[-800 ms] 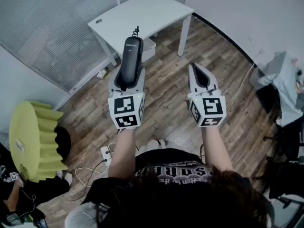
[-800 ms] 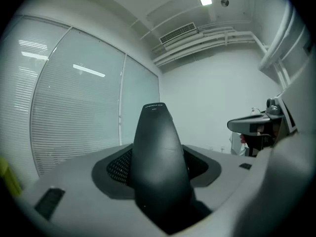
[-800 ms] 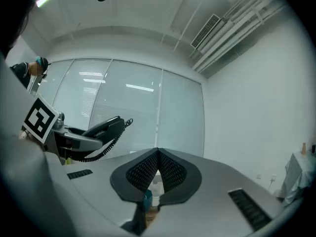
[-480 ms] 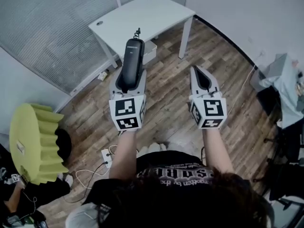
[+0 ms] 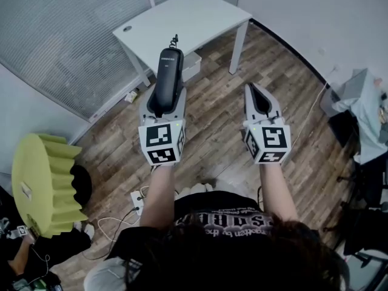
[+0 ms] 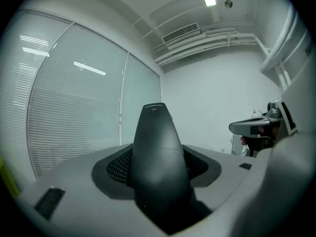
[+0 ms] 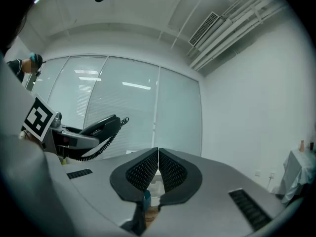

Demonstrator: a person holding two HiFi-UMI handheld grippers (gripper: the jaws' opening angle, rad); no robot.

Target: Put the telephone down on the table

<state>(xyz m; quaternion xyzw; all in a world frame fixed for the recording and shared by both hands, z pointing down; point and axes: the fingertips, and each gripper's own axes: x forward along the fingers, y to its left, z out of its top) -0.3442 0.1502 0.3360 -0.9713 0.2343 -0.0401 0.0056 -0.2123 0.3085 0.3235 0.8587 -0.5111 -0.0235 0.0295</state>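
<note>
A black telephone handset (image 5: 168,77) with a coiled cord stands between the jaws of my left gripper (image 5: 163,105), which is shut on it. In the left gripper view the handset (image 6: 159,154) fills the gap between the pads, pointing away from the camera. My right gripper (image 5: 259,99) is held beside it at the same height, shut and holding nothing; its pads (image 7: 158,172) meet in the right gripper view, where the handset (image 7: 101,126) shows at the left. A white table (image 5: 182,23) stands ahead, past both grippers, its top bare.
A white box (image 5: 189,63) sits under the table. A yellow ribbed foam block (image 5: 45,180) stands at the left. Cables and a power strip (image 5: 134,196) lie on the wooden floor near my feet. Cloth-covered clutter (image 5: 364,111) is at the right. A glass partition with blinds (image 5: 66,41) runs behind the table.
Both grippers have shifted slightly forward and right in the head view. The hold on the handset is unchanged.
</note>
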